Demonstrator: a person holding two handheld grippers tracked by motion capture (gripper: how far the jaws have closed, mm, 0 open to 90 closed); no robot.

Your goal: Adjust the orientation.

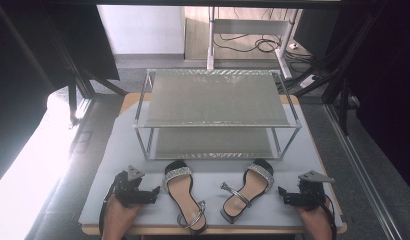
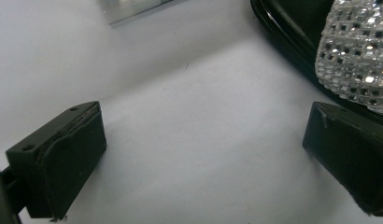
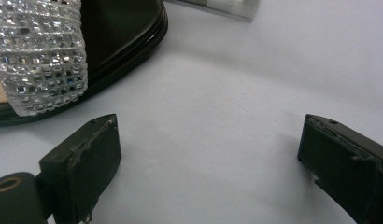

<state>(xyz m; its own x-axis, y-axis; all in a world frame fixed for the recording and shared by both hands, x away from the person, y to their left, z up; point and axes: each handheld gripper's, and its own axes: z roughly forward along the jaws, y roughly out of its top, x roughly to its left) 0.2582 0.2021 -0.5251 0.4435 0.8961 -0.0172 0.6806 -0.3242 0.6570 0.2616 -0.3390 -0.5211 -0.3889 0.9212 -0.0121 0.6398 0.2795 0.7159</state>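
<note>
Flanking two black, rhinestone-strapped sandals [image 1: 213,195], both grippers' [image 1: 155,192] matte jaws stand spread, empty.

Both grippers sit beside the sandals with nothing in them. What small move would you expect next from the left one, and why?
Probably the left gripper eases sideways toward the left sandal to bracket its edge. Its jaws stand open and empty over the grey mat, and in the left gripper view the sandal's rhinestone strap lies just beyond one jaw. The two-tier rack behind is bare, a likely destination.
</note>
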